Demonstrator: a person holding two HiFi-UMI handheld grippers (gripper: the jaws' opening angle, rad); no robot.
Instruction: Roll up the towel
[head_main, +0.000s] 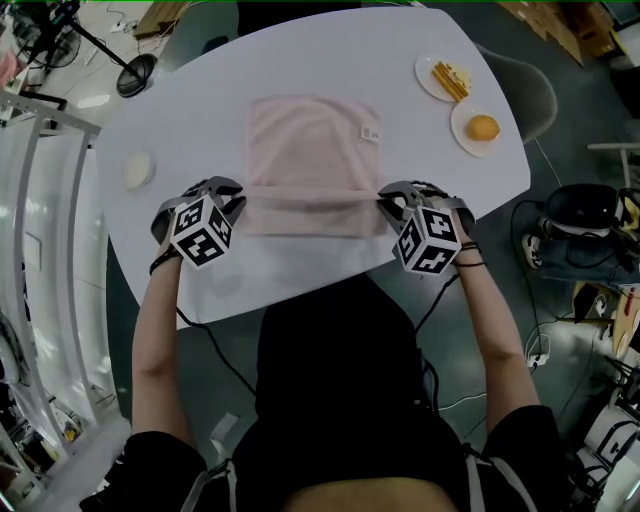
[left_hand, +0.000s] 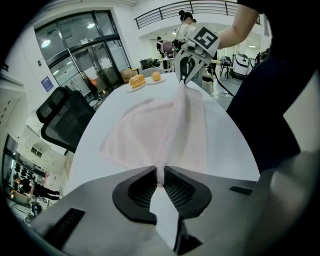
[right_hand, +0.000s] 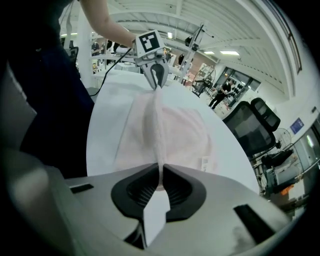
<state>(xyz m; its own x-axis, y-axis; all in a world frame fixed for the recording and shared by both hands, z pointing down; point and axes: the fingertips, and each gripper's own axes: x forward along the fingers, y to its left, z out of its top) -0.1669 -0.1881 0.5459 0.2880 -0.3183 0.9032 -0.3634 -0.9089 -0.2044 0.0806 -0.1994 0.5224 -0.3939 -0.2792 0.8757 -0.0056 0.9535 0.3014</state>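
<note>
A pale pink towel (head_main: 312, 150) lies spread on the white table (head_main: 200, 100), its near edge lifted and pulled taut between my two grippers. My left gripper (head_main: 232, 203) is shut on the towel's near left corner, and the cloth (left_hand: 160, 175) is pinched between its pads. My right gripper (head_main: 392, 206) is shut on the near right corner, with the towel edge (right_hand: 160, 172) running from its jaws across to the left gripper (right_hand: 156, 75). From the left gripper view the right gripper (left_hand: 186, 70) shows at the far end of the stretched edge. A small white label (head_main: 369, 133) sits near the towel's far right side.
Two white plates stand at the table's far right: one with a sandwich (head_main: 451, 77), one with an orange bun (head_main: 482, 127). A small pale round dish (head_main: 138, 170) sits at the left. A chair (head_main: 535, 95) stands beyond the right edge. Cables lie on the floor.
</note>
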